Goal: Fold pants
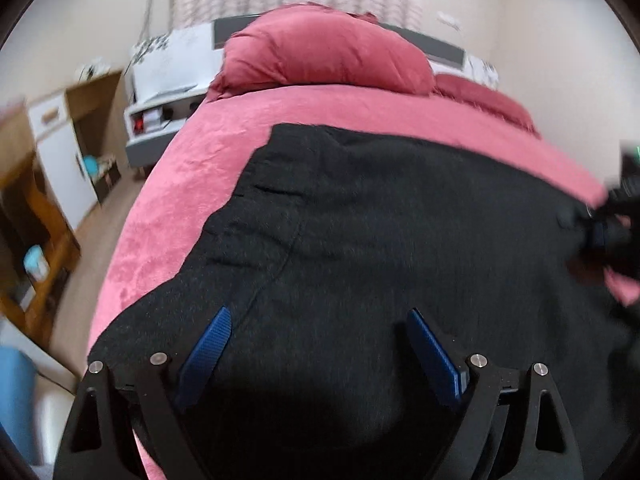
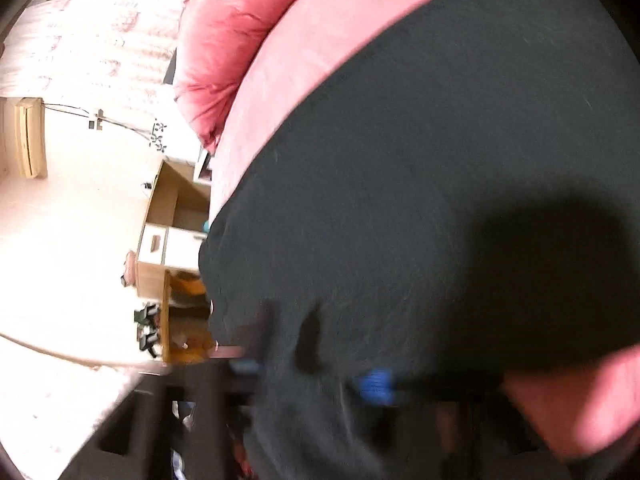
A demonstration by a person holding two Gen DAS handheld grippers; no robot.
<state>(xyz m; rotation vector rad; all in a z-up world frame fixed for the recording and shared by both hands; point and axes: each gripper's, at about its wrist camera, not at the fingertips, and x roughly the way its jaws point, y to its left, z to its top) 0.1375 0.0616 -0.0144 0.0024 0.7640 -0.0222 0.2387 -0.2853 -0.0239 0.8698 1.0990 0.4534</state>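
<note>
Left wrist view, nearest the lens: the left gripper point(image 1: 318, 344) is hovering over the black pants point(image 1: 400, 220) with its jaws standing wide apart, the blue pads point(image 1: 208, 354) touching no cloth and nothing lying between them. The pants are lying spread across the pink bedspread point(image 1: 192, 172), covering most of its near part. At the right edge of the same view, the right gripper point(image 1: 604, 236) is meeting the edge of the pants; the blur there is hiding the exact contact. In the right wrist view, the right gripper point(image 2: 360, 390) is appearing tilted and smeared, one blue pad point(image 2: 376, 386) showing against the dark cloth; its jaws are pressed together, and the black fabric appears to be pinched at the pad, though the blur is leaving this unsure. Beyond the pants, a pink pillow point(image 1: 324, 52) is resting at the head of the bed. Farther left, a wooden cabinet point(image 1: 64, 136) is standing against the wall.
</note>
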